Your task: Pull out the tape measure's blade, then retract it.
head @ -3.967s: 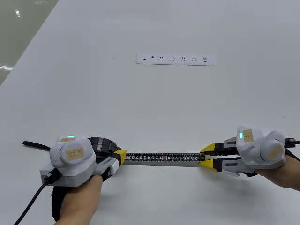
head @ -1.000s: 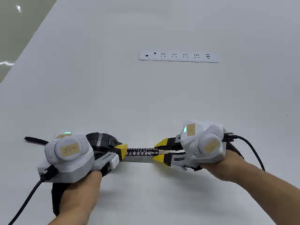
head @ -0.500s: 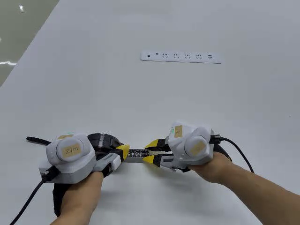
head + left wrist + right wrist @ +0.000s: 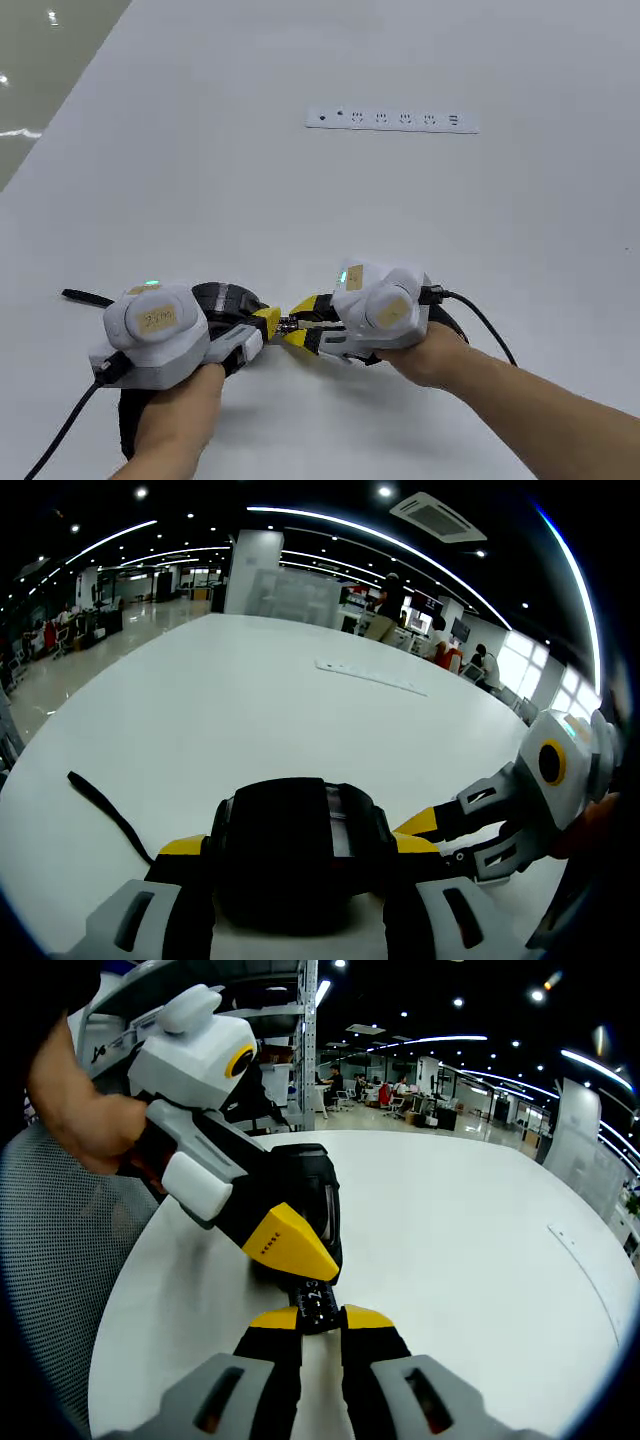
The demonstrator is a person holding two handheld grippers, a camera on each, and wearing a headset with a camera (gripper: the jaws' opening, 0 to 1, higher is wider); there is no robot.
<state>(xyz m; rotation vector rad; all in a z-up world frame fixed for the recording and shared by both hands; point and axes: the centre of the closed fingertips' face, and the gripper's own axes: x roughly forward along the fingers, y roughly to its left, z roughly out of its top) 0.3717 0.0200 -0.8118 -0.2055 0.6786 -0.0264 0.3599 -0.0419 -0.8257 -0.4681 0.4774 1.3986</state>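
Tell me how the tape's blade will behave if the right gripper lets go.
Probably snaps back: just a short stub of blade shows between the right gripper and the black case. That short, it should be stiff, not floppy.

The left gripper (image 4: 258,328) and right gripper (image 4: 298,322) share 1 build: a rounded white-grey housing, a small green light on top, and black jaws capped with yellow wedge tips. Each housing carries 1 tan sticker (image 4: 157,320) with handwritten marks too small to read. A black cable (image 4: 60,432) trails from the left gripper's rear, and a second black cable (image 4: 478,315) from the right gripper's.
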